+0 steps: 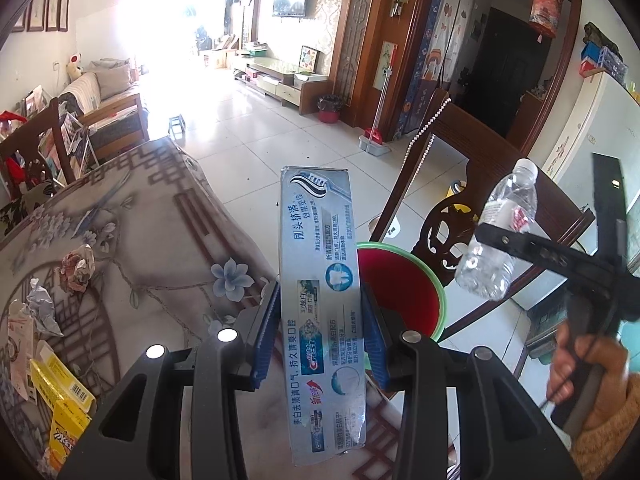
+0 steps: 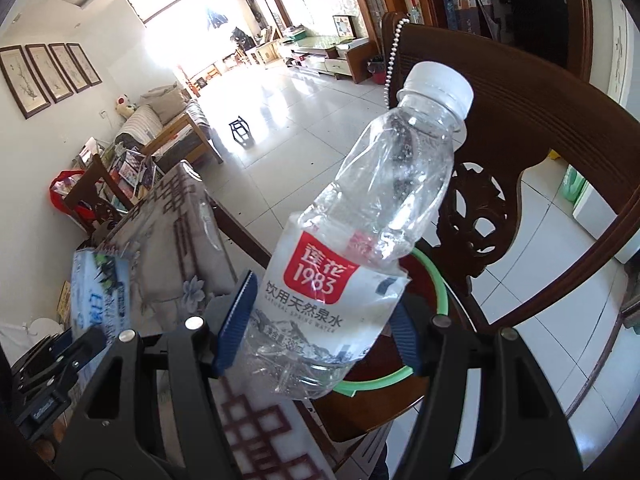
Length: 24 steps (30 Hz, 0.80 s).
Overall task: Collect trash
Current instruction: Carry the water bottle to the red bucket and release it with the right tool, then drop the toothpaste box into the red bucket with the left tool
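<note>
Clamped between the blue pads of the left gripper [image 1: 320, 332], a toothpaste box [image 1: 320, 300] stands over the table edge beside a red bin [image 1: 404, 280] with a green rim. Right gripper [image 2: 320, 328] grips a crumpled water bottle [image 2: 360, 220] above that bin.

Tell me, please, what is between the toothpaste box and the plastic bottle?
In the left wrist view, the red bin with green rim lies between the toothpaste box and the plastic bottle, lower down beside the table.
</note>
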### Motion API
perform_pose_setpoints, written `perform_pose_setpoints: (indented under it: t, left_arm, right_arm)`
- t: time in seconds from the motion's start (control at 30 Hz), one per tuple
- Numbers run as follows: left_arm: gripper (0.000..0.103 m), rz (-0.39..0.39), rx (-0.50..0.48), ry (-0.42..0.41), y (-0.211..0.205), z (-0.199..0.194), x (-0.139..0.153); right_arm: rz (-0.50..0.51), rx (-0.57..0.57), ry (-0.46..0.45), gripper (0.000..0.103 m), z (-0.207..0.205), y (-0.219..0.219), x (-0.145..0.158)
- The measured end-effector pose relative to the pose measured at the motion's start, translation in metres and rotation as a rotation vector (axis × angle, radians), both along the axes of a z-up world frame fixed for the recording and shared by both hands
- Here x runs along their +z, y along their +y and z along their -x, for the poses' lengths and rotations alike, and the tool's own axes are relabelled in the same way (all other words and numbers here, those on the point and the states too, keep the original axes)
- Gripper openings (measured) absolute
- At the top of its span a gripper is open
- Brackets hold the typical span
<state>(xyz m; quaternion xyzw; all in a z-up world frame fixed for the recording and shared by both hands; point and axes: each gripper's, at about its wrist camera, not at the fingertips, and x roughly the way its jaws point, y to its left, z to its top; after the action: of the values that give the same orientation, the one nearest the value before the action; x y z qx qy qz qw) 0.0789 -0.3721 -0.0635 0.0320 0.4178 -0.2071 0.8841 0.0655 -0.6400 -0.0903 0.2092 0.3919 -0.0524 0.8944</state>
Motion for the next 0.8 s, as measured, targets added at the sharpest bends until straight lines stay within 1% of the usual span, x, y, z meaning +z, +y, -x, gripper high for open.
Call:
perform_pose_setpoints:
  t: [0.07, 0.13, 0.17, 0.23, 0.3, 0.37, 0.43, 0.63, 0.7, 0.73, 0.77, 0.8]
  left_arm:
    - [0.036, -0.007, -0.009, 0.003, -0.002, 0.001, -0.001]
    - [0.036, -0.018, -0.023, 0.011, -0.008, 0.001, -0.004]
    - [0.036, -0.02, -0.031, 0.017, -0.011, 0.0, -0.006]
    - [0.037, -0.021, -0.051, 0.027, -0.02, -0.002, -0.009]
    - [0.037, -0.021, -0.078, 0.03, -0.03, -0.005, -0.013]
    - [0.037, -0.012, -0.115, 0.033, -0.046, -0.01, -0.016]
    - [0.037, -0.002, -0.152, 0.038, -0.062, -0.017, -0.02]
    - [0.038, 0.027, -0.249, 0.05, -0.117, -0.04, -0.031]
    - [0.042, 0.044, -0.267, 0.05, -0.131, -0.045, -0.032]
    - [0.06, 0.043, -0.274, 0.047, -0.138, -0.049, -0.033]
    - [0.07, 0.036, -0.277, 0.043, -0.144, -0.05, -0.033]
    - [0.076, 0.035, -0.277, 0.035, -0.146, -0.051, -0.032]
  right_arm:
    - [-0.03, -0.003, 0.003, 0.064, -0.009, -0.01, -0.01]
    - [-0.011, -0.009, 0.035, 0.082, -0.019, -0.014, -0.018]
    - [0.004, -0.021, 0.039, 0.084, -0.02, -0.016, -0.019]
    - [-0.001, -0.038, 0.026, 0.086, -0.017, -0.022, -0.018]
    - [-0.022, -0.062, 0.003, 0.089, -0.005, -0.029, -0.015]
    - [-0.035, -0.083, -0.013, 0.089, 0.007, -0.035, -0.011]
    - [-0.027, -0.104, -0.023, 0.089, 0.023, -0.04, -0.008]
    - [0.007, -0.164, -0.003, 0.09, 0.062, -0.046, -0.001]
    - [0.029, -0.174, -0.001, 0.09, 0.071, -0.047, 0.002]
    - [0.037, -0.178, -0.004, 0.09, 0.074, -0.047, 0.003]
    - [0.042, -0.181, -0.007, 0.09, 0.077, -0.046, 0.005]
    - [0.045, -0.18, -0.01, 0.09, 0.079, -0.046, 0.006]
